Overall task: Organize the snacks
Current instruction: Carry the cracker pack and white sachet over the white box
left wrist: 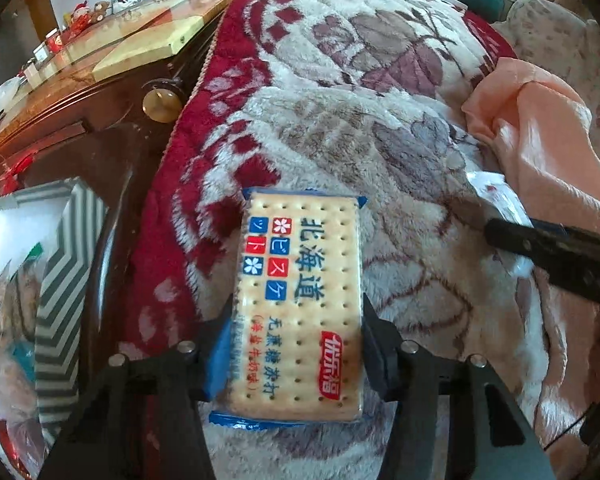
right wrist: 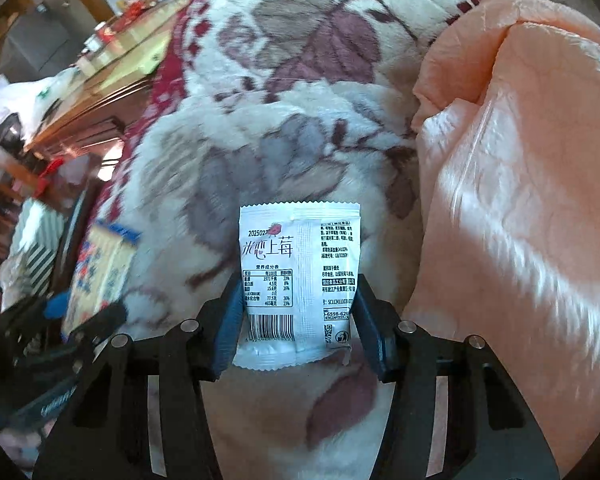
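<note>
Left gripper (left wrist: 298, 332) clamps one cracker pack (left wrist: 300, 300) by its sides; right gripper (right wrist: 296, 316) pinches one white snack packet (right wrist: 298, 280), both above the bed's floral blanket (right wrist: 300, 80).

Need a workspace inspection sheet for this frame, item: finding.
Surface: floral fleece blanket on a bed.
Job's things: cracker pack; white strawberry snack sachet; chevron box holding snacks at left.
Clutter: peach cloth bunched at right.
Grippers: left gripper shut on the cracker pack; right gripper pressing the sachet's sides.
Cables: nothing seen.
Surroundings: wooden cabinet beside the bed, small items on top.
</note>
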`<state>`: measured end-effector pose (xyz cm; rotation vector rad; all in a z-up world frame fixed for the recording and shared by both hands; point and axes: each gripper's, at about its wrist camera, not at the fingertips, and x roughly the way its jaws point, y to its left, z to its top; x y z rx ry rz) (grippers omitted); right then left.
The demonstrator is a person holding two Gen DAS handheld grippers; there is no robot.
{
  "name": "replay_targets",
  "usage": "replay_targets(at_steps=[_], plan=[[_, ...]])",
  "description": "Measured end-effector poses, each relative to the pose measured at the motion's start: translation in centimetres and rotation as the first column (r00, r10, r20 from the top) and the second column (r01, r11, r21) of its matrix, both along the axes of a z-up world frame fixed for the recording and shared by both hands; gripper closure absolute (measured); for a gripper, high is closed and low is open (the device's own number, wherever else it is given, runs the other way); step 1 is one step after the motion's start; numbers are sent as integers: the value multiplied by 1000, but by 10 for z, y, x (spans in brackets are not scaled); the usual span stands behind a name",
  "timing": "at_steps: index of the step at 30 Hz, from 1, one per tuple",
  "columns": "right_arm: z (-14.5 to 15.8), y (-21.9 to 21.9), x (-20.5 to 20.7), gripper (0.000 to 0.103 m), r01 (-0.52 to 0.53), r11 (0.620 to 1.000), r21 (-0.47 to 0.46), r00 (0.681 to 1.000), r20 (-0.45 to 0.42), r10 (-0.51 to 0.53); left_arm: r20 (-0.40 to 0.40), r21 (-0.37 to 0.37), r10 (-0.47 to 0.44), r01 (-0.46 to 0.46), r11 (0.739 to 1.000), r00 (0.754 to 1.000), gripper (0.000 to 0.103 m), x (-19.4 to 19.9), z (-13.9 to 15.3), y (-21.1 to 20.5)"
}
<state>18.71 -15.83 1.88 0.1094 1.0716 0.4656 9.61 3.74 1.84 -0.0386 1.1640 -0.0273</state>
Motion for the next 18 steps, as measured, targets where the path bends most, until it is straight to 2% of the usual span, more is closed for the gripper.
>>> replay_targets(at_steps=[9,18], plan=[[13,20,-59,51,-66,998,22,997,30,65,87,11,38,-39,999,995,46,-43,36,10],[21,46,-96,51,-118,993,29,992,40,117,142,39,93,-100,994,985,46,-84,58,30]])
